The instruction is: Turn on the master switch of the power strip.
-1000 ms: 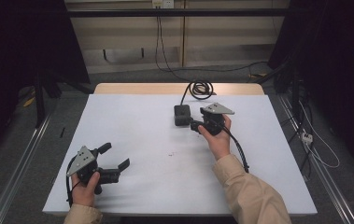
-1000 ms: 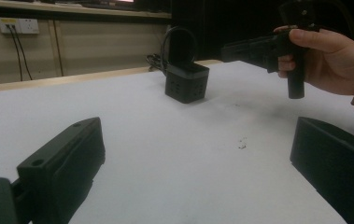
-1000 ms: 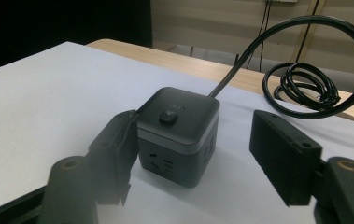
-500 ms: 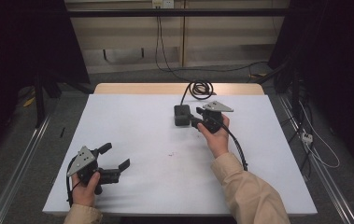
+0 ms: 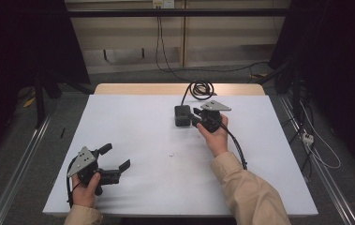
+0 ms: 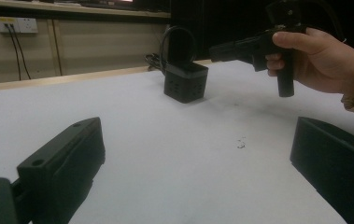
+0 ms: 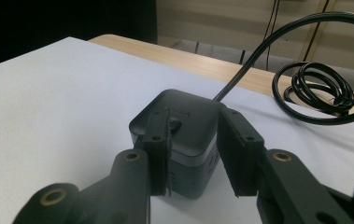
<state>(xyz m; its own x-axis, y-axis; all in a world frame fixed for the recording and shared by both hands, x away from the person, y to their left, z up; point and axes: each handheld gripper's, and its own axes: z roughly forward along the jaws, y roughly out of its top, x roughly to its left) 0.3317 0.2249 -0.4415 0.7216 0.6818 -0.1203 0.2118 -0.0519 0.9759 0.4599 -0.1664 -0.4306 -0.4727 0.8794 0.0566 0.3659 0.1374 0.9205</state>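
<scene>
On the white table (image 5: 133, 126), right gripper (image 7: 193, 154) closing around black power cube (image 7: 184, 121) (no legible label), left gripper (image 5: 116, 159) wide.

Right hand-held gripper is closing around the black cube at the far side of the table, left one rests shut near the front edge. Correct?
Not quite. The left hand-held gripper is open, its jaws wide apart in the left gripper view. The rest holds: the right hand-held gripper has just been closing around the black cube.

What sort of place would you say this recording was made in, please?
Probably a lab or studio set up for recording: a white-topped table stands between dark curtains, cables trail across the floor, and wall sockets sit behind. A black power cube with its coiled cord is the work item.
</scene>
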